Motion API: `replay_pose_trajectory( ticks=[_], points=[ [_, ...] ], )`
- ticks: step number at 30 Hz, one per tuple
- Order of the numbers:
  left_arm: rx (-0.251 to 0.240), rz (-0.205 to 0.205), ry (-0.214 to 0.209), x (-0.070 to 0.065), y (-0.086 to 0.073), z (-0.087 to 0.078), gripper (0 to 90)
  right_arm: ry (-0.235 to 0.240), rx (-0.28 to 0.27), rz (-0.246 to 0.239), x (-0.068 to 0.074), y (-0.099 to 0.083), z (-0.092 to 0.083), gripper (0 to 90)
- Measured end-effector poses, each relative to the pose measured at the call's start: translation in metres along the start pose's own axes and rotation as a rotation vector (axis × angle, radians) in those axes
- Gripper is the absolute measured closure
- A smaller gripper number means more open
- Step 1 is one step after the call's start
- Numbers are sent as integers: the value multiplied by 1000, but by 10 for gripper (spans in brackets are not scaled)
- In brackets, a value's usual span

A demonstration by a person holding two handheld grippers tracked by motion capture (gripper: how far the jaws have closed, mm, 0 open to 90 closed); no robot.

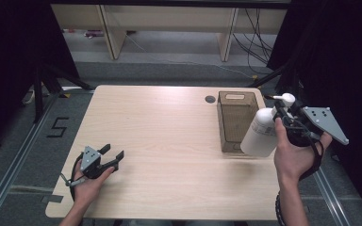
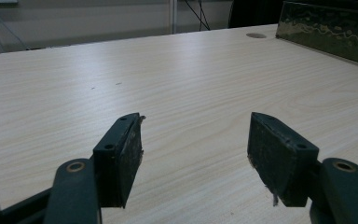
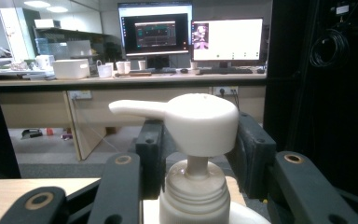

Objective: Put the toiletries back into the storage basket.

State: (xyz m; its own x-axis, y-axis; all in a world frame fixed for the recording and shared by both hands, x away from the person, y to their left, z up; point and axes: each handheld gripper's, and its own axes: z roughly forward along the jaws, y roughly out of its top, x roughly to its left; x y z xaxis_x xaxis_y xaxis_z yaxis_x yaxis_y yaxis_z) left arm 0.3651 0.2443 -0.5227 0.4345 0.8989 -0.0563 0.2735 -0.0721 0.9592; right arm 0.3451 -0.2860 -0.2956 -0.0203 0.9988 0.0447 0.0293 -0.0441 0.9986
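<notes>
High view shows your right tool (image 1: 283, 123) clamped on the pump bottle (image 1: 260, 133); your left tool (image 1: 109, 155) gapes over the table (image 1: 169, 141).

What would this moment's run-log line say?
right gripper: shut on pump bottle, lifted beside brown bin | left gripper: open, empty, resting on table
</notes>
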Motion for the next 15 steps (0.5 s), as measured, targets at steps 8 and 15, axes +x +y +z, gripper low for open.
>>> replay_pose_trajectory(
  ticks=[8, 15],
  points=[
    [-2, -3, -1, 0, 0, 0, 345, 3, -5, 2, 1, 5, 6, 602],
    [0, -3, 0, 0, 0, 0, 345, 3, -9, -3, 0, 8, 11, 602]
  ],
)
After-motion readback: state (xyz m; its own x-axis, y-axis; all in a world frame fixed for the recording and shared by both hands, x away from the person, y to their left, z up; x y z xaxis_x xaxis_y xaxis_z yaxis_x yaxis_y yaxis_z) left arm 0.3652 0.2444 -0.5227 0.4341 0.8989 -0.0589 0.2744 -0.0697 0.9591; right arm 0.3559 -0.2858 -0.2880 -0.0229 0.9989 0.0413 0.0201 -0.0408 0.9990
